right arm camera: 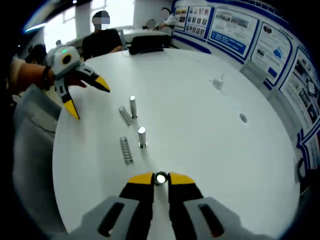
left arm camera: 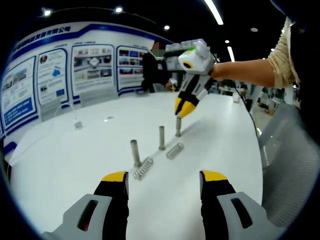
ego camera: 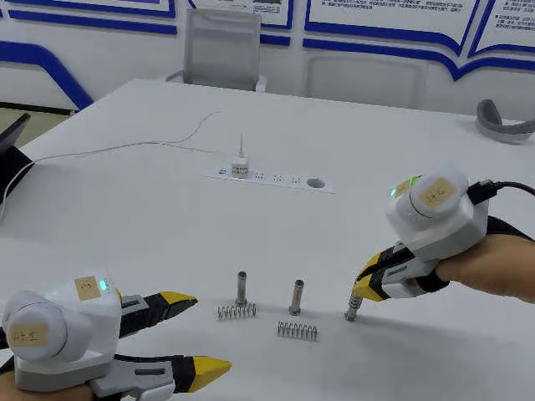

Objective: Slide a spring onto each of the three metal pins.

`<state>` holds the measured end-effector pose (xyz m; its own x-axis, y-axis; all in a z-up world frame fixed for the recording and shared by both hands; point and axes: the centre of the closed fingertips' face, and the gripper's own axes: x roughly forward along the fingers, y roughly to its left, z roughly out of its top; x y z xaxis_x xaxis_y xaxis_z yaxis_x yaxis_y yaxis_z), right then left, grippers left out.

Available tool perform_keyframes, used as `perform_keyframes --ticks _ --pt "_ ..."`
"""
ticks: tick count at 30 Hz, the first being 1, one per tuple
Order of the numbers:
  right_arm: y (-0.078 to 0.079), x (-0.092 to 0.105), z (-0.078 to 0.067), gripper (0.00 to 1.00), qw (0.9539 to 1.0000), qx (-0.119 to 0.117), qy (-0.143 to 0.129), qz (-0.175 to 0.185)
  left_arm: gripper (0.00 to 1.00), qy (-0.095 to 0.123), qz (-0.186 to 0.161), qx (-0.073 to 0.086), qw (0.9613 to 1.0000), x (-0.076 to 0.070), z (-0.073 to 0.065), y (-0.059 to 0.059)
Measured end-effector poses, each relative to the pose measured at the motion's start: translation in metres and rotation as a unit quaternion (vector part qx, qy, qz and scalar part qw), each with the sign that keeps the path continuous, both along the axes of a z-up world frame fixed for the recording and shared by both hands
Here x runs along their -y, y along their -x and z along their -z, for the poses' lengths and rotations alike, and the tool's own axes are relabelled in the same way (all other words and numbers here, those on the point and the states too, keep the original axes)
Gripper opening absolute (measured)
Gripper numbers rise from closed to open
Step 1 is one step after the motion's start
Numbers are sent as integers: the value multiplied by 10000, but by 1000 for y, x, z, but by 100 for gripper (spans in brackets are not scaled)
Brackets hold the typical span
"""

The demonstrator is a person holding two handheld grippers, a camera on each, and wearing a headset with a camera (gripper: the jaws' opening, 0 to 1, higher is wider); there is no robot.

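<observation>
**Left side.** My left gripper (ego camera: 199, 332) hovers low over the white table (ego camera: 150, 209), near its front edge. Its jaws are spread wide and hold nothing. It is well apart from the pins, with its tips pointing toward them.

**Left pin.** The left pin (ego camera: 242, 286) stands upright and bare. One spring (ego camera: 236, 312) lies flat on the table just beside its base, on the near side. I cannot tell whether the two touch. This pin is not yet done.

**Middle pin.** The middle pin (ego camera: 296, 296) is also upright and bare. A second spring (ego camera: 298, 331) lies flat in front of it, near but apart. This pin is not yet done either.

**Right pin.** The right pin (ego camera: 354, 307) stands upright, and its shaft looks ribbed in the head view. I judge these ribs to be the coils of a third spring on the pin, though the detail is small. I cannot tell how far down that spring has seated.

**Right side.** My right gripper (ego camera: 364, 284) comes down on the right pin from above. In the right gripper view its jaws are clenched around the pin's round top. I cannot tell whether the pads press on bare metal or on coil.

**Progress.** By my judgement about one pin in three is served, and that one may need its spring pushed fully home. Two springs are left to lift and thread, and the left gripper is free to do it.
</observation>
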<state>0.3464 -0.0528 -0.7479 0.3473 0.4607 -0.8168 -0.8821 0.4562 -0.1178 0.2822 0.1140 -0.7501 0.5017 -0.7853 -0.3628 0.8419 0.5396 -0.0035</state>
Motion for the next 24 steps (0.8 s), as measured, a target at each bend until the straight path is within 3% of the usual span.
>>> perform_keyframes --ticks 17,24 --pt "-2 1 18 12 9999 -110 84 78 58 11 9 -4 10000 2 -1 1" --pt "-2 1 18 12 9999 -64 89 66 58 -1 9 -17 10000 1 0 3"
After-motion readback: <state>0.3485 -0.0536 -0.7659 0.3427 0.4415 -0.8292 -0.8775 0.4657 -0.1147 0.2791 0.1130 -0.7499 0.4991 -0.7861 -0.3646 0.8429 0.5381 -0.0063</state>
